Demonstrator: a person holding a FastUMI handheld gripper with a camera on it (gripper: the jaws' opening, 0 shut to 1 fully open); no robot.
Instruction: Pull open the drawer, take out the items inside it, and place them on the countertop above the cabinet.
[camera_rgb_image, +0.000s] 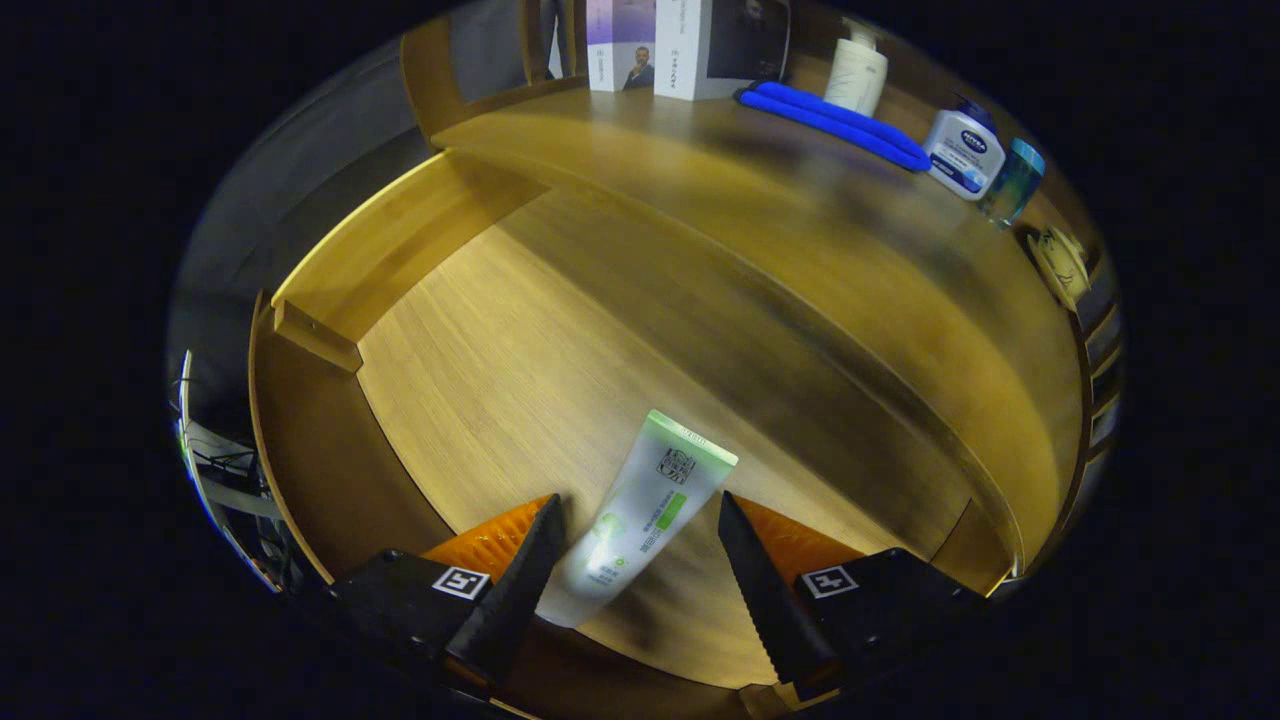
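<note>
drawer (500, 330) pulled open holds one tube (640, 510), lying between gripper (640, 525) fingers spread wide, gripping nothing; two bottles (965, 150) stand on countertop (700, 150).

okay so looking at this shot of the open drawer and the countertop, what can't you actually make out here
- Whether the hand-held gripper grips the tube: one finger hides the tube's edge, and a gap shows at the other finger.
- The tube's lower end: hidden between the fingers.
- The drawer front: cut off behind the gripper body.
- Print on the boxes and the bottle on the countertop: too small.
</note>
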